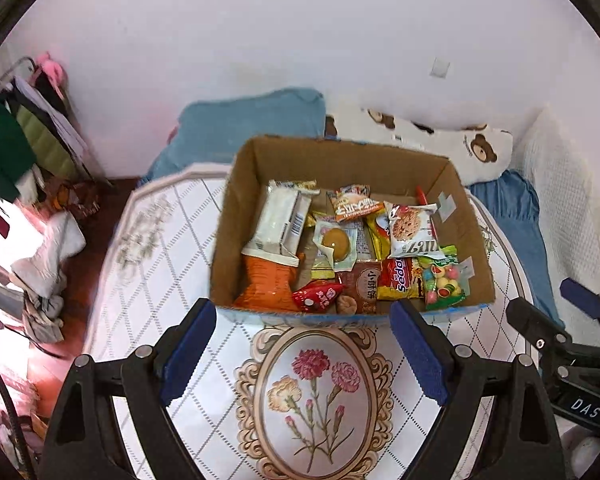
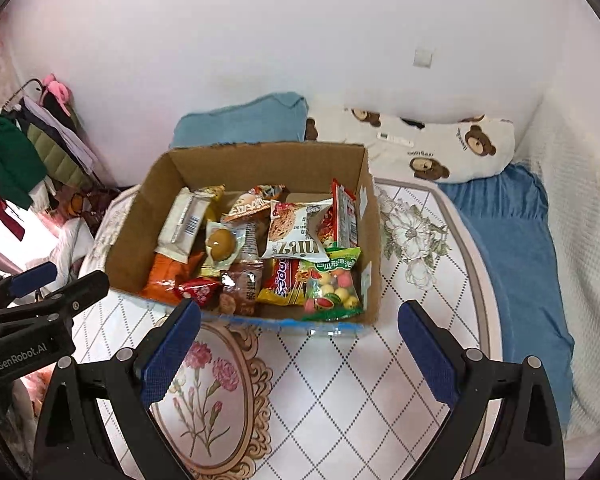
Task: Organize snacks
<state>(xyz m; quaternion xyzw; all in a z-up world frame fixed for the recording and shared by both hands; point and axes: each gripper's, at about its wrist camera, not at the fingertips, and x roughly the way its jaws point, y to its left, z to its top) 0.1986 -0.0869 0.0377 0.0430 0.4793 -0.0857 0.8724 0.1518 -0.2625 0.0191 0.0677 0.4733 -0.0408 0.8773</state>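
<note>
An open cardboard box (image 1: pixel 236 208) (image 2: pixel 372 216) stands on a flower-patterned table (image 1: pixel 156 280) (image 2: pixel 420 320). It holds several snack packs: a white wrapper (image 1: pixel 280 216), an orange bag (image 1: pixel 266 284), a braised egg pack (image 1: pixel 334 242), a cookie pack (image 1: pixel 410 226) (image 2: pixel 296 230), yellow Sedap noodles (image 1: pixel 400 280) and a candy bag (image 1: pixel 444 284) (image 2: pixel 332 288). My left gripper (image 1: pixel 304 320) is open and empty just before the box's near edge. My right gripper (image 2: pixel 300 322) is open and empty, also just before the box. Each gripper shows in the other's view, the right (image 1: pixel 548 312) and the left (image 2: pixel 64 280).
A blue pillow (image 1: pixel 240 128) and a bear-print pillow (image 1: pixel 440 136) lie behind the table on a bed with a blue sheet (image 2: pixel 512 248). A clothes rack (image 1: pixel 28 132) stands at the left. A white wall is behind.
</note>
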